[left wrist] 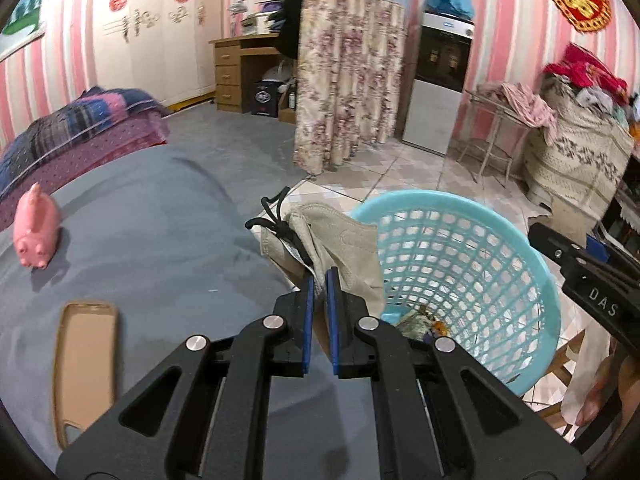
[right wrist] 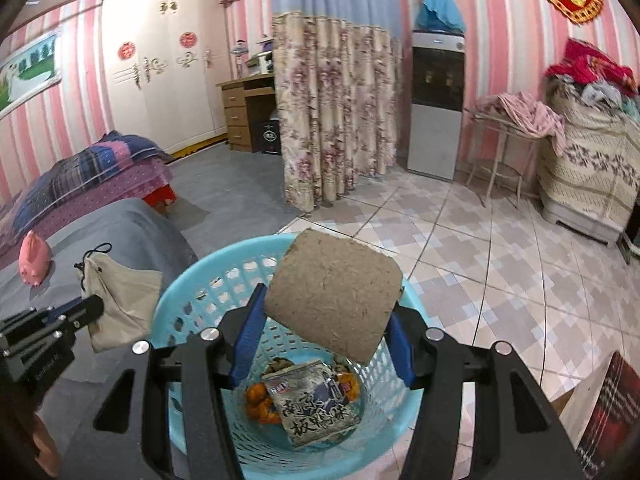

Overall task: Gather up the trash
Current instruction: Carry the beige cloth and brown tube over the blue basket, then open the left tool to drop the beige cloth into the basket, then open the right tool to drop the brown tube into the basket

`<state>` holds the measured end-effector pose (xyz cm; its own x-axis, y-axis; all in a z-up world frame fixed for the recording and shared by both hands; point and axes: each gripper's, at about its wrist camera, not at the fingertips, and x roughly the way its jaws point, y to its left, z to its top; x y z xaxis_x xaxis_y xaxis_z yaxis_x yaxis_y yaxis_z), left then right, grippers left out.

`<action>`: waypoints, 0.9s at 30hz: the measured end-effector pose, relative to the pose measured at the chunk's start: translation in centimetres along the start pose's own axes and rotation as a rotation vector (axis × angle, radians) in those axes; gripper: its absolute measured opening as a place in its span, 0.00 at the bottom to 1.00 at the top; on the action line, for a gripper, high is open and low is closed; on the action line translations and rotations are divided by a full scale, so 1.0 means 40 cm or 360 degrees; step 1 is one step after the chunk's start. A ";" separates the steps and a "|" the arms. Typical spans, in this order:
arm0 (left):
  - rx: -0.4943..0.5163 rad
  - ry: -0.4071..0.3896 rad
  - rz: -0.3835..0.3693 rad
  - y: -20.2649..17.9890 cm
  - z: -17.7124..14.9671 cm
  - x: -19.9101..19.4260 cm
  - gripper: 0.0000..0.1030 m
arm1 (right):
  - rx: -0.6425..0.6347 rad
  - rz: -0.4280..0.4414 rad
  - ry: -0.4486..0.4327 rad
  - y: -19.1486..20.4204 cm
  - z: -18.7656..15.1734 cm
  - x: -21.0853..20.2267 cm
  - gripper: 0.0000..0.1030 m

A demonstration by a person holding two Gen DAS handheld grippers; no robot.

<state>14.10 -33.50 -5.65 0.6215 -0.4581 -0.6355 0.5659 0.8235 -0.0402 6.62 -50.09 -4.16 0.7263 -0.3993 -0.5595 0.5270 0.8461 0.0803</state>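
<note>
The cardboard tube (right wrist: 334,298), a flattened brown paper roll core, sits crosswise between the blue pads of the right gripper (right wrist: 320,336), which is clamped on its two sides. It hangs tilted over the open mouth of the turquoise basket (right wrist: 192,280), above the trash already lying at the bottom: a crumpled snack wrapper (right wrist: 312,404) and some orange peel (right wrist: 260,402). The right gripper points forward and down, straight into the basket, with the tube inside the line of the rim.

The beige drawstring pouch (left wrist: 340,248) is pinched by one corner in the left gripper (left wrist: 319,284), whose pads are pressed almost together on the cloth. Its black cord (left wrist: 272,216) sticks up and away. The pouch hangs just at the left side of the basket's rim, over the gap where the grey bed (left wrist: 160,220) ends and the tiled floor (right wrist: 480,260) begins; from the right wrist view it looks just outside the rim. The left gripper also slopes downward, coming in from the bed side.

On the bed, well apart from the basket, lie a pink pig figure (left wrist: 35,228) and a tan phone case (left wrist: 86,364). Beyond the basket the floor is open as far as the floral curtain (right wrist: 336,108), the water dispenser (right wrist: 438,104) and a small stand draped with clothes (right wrist: 520,112).
</note>
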 end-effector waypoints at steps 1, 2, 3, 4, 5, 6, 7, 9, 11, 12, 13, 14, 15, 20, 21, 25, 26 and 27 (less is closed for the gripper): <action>0.0011 0.0003 -0.0011 -0.014 -0.001 0.006 0.05 | 0.0031 -0.0004 0.0002 -0.016 -0.003 0.003 0.53; 0.0018 0.0007 -0.0020 -0.024 -0.003 0.009 0.06 | 0.0054 0.0001 0.0000 -0.025 -0.004 0.004 0.53; 0.0026 0.0015 -0.0027 -0.036 -0.004 0.017 0.07 | 0.0065 0.0005 -0.0002 -0.031 -0.004 0.005 0.53; 0.0035 0.0023 -0.0030 -0.045 -0.007 0.023 0.08 | 0.0075 0.0008 -0.0005 -0.036 -0.007 0.006 0.53; 0.0045 0.0027 -0.0026 -0.052 -0.009 0.028 0.11 | 0.0079 0.0007 -0.0004 -0.040 -0.009 0.007 0.53; 0.0059 0.0034 -0.0022 -0.057 -0.011 0.032 0.15 | 0.0075 0.0001 0.0003 -0.044 -0.011 0.011 0.53; 0.0064 0.0037 -0.0011 -0.051 -0.008 0.037 0.25 | 0.0074 -0.0001 0.0005 -0.044 -0.013 0.012 0.53; 0.0044 0.0022 0.0009 -0.044 -0.008 0.033 0.42 | 0.0069 -0.0013 0.0021 -0.048 -0.016 0.023 0.53; 0.0023 0.0004 0.0011 -0.030 -0.002 0.023 0.56 | 0.0067 -0.0024 0.0032 -0.051 -0.020 0.027 0.53; 0.0013 -0.0005 0.0019 -0.023 0.002 0.018 0.58 | 0.0064 -0.0030 0.0037 -0.051 -0.022 0.029 0.53; 0.0003 -0.0017 0.0030 -0.015 0.003 0.013 0.62 | 0.0063 -0.0033 0.0038 -0.051 -0.023 0.030 0.53; -0.0008 -0.0026 0.0042 -0.007 0.006 0.009 0.66 | 0.0062 -0.0033 0.0039 -0.050 -0.023 0.031 0.53; -0.0020 -0.0033 0.0055 0.002 0.007 0.004 0.68 | 0.0059 -0.0033 0.0037 -0.050 -0.023 0.032 0.53; -0.0028 -0.0075 0.0179 0.053 0.014 -0.021 0.79 | 0.0007 -0.0033 0.0041 -0.022 -0.034 0.040 0.53; -0.0033 -0.0080 0.0201 0.065 0.016 -0.026 0.80 | -0.0008 -0.0030 0.0047 -0.017 -0.036 0.047 0.53; -0.0089 -0.0088 0.0242 0.114 0.022 -0.047 0.85 | -0.0063 -0.0032 0.0064 0.018 -0.046 0.072 0.53; -0.0101 -0.0090 0.0254 0.127 0.024 -0.053 0.86 | -0.0069 -0.0028 0.0067 0.027 -0.047 0.076 0.53; -0.0103 -0.0092 0.0261 0.132 0.026 -0.055 0.86 | -0.0075 -0.0034 0.0065 0.032 -0.047 0.079 0.53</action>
<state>16.29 -28.51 -3.67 0.7338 -0.3328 -0.5922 0.4195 0.9077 0.0096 8.74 -49.61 -7.38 0.6961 -0.4032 -0.5940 0.5200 0.8536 0.0300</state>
